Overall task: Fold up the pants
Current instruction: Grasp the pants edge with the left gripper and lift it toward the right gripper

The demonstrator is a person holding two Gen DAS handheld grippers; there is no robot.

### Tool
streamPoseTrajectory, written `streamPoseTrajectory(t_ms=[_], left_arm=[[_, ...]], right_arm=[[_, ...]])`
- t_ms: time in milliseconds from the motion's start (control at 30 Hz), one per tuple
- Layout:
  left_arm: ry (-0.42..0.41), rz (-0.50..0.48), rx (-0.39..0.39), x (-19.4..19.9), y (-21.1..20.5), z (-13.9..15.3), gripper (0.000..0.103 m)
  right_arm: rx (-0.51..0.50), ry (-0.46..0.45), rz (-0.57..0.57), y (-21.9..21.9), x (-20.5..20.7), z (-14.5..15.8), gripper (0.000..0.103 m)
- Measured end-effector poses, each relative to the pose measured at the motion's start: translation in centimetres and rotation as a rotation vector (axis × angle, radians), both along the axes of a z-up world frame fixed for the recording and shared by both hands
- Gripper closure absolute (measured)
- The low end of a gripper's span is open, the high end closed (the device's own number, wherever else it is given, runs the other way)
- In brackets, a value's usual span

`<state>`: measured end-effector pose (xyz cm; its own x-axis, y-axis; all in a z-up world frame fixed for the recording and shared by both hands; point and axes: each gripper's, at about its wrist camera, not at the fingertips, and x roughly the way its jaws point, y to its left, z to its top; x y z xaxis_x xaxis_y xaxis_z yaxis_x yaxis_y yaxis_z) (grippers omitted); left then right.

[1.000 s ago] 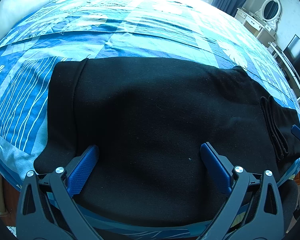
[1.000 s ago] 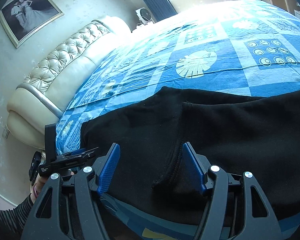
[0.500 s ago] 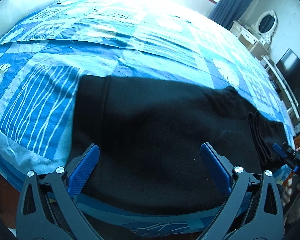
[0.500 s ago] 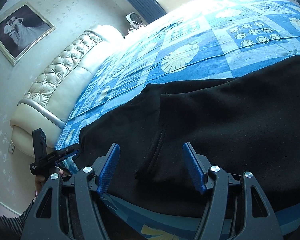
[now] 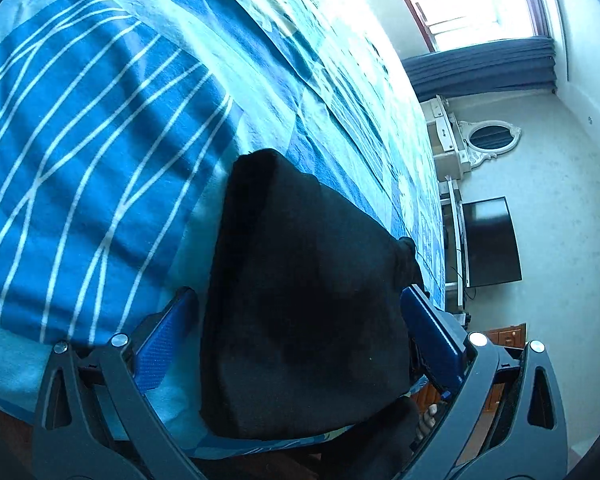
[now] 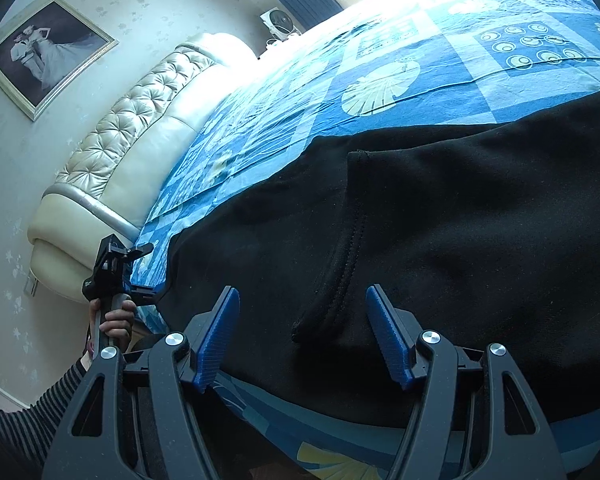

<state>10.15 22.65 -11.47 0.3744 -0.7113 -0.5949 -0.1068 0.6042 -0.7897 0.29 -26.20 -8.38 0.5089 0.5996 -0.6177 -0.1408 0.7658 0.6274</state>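
Left wrist view: the black pants [image 5: 300, 320] lie on the blue patterned bedspread [image 5: 92, 160], along the near edge of the bed. The left gripper [image 5: 300, 344] stands wide, jaws apart, with the end of the pants lying between the two blue pads; neither pad presses the cloth. The view is rolled, so the bed runs up and to the right. Bare bedspread spreads to the left and beyond the pants. To the right, past the bed edge, open floor space, a dark screen [image 5: 490, 240] and a white dresser with oval mirror [image 5: 492, 140] against the wall.

Right wrist view: the right gripper [image 6: 302, 332] is also wide, jaws parted. A folded edge with a stitched seam [image 6: 348, 256] lies between the pads, untouched by either. The pants reach right up to the near bed edge here. Far side of the bed is uncovered. Padded headboard [image 6: 140, 132] at left; a hand [image 6: 116, 320] holds the other gripper at the corner of the pants.
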Motion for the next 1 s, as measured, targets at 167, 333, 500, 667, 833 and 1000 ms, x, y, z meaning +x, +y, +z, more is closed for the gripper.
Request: streamPoseTrajectory(t_ms=[167, 333, 500, 667, 833, 1000], left_arm=[[-0.013, -0.061, 0.013, 1.2, -3.3, 0.0, 0.018], [0.091, -0.014, -0.025, 1.8, -3.9, -2.0, 0.078], [0.053, -0.032, 0.199, 1.8, -6.7, 2.2, 0.087], [-0.054, -0.054, 0.460, 1.3, -12.0, 9.0, 0.087], [-0.171, -0.101, 0.667, 0.2, -18.3, 13.6, 0.087], [-0.292, -0.155, 0.824, -2.0, -24.2, 15.5, 0.086]], right_arm=[[0.003, 0.003, 0.004, 0.3, -0.2, -0.1, 0.037], [0.019, 0.008, -0.007, 0.2, -0.4, -0.1, 0.037], [0.031, 0.002, -0.022, -0.2, -0.4, 0.2, 0.037], [0.057, 0.005, -0.042, -0.9, -0.4, 0.4, 0.037], [0.072, -0.005, -0.062, -2.0, -0.8, 1.2, 0.037], [0.059, -0.009, -0.078, -3.4, -1.7, 1.8, 0.037]])
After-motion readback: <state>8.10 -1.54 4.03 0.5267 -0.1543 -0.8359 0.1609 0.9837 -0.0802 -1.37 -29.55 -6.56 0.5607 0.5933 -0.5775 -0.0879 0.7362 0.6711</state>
